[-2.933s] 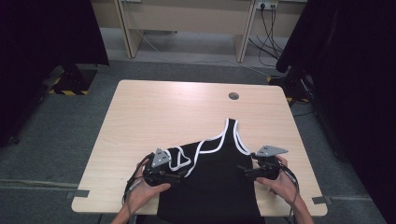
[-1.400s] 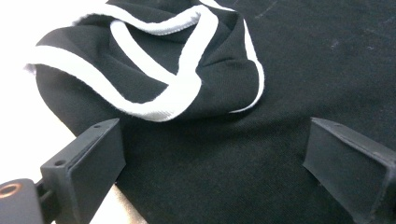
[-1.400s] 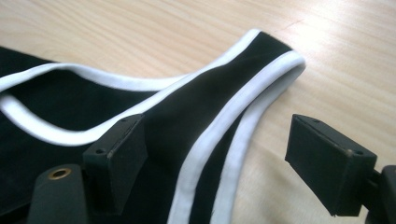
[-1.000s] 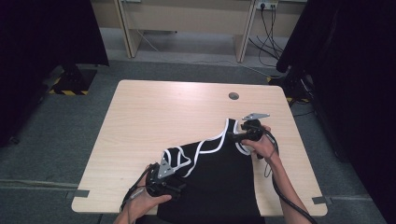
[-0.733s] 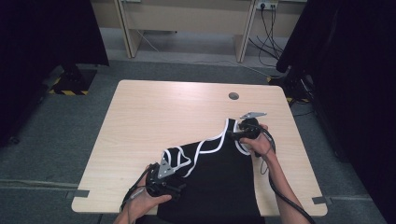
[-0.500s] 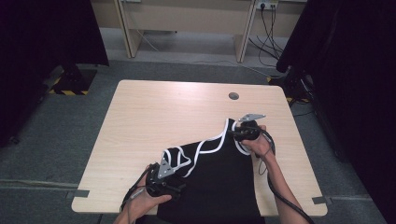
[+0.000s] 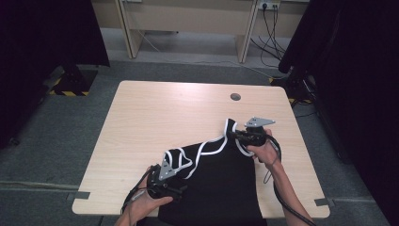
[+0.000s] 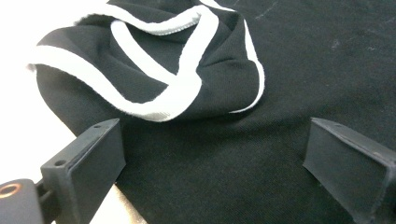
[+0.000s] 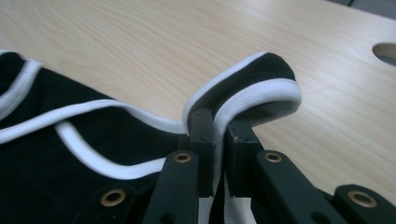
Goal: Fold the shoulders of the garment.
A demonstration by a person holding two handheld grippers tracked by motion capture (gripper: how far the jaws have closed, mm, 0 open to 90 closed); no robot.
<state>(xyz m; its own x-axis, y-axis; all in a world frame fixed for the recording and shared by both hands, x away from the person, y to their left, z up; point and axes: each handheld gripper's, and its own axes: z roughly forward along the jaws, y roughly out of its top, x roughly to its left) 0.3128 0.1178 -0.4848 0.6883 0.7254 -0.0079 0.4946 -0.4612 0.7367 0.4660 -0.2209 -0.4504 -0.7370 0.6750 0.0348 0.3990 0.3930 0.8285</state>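
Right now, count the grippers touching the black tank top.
2. The right gripper is clamped on the white-trimmed shoulder strap at the far end; the left gripper rests open on the black tank top near the table's front edge.

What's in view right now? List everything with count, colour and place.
tank top: one, black with white trim, near edge of the table, strap end pinched by right gripper
table: one, light wood, centre
cable hole: one, dark, far right of tabletop
desk legs: pale, beyond the table
right gripper: one, black, shut on the white-trimmed strap
left gripper: one, black, jaws open over the fabric
hands: two, at the near edge
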